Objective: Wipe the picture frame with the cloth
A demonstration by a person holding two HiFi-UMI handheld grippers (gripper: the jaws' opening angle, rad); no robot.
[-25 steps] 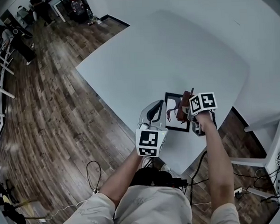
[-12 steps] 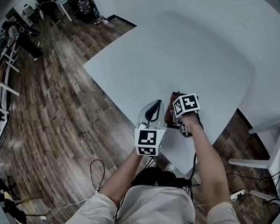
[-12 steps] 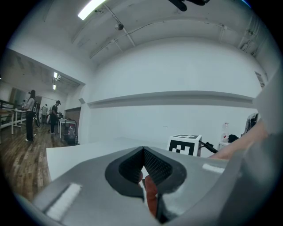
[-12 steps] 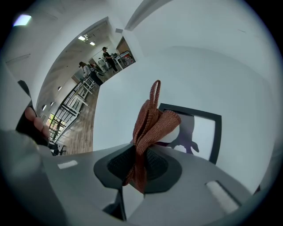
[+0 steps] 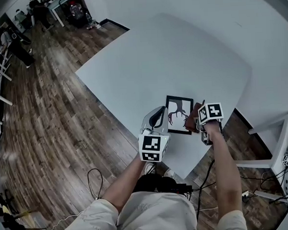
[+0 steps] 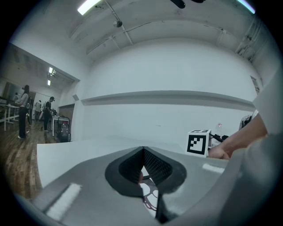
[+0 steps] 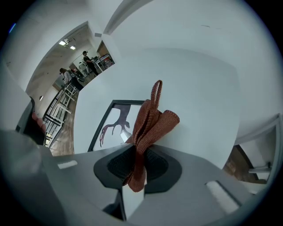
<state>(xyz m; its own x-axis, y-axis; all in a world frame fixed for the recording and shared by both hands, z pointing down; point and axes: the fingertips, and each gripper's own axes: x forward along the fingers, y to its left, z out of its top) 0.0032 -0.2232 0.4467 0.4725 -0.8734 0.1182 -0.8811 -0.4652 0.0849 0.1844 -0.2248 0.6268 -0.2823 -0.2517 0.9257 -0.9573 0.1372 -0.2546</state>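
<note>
R gripper (image 5: 200, 122) clamped on cloth (image 7: 148, 123) by frame (image 5: 179, 114) right edge near desk (image 5: 170, 58) corner, L gripper (image 5: 157, 117) closed empty at its left; mid-wipe imo, next drag cloth back across

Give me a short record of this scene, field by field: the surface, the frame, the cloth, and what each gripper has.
surface: white table
picture frame: black-edged, lying flat near the table's near edge, antler-like print facing up
cloth: rust-red, bunched, by the frame's right edge; contact unclear
left gripper: jaws together, nothing between them, by the frame's left edge
right gripper: shut on the cloth
</note>
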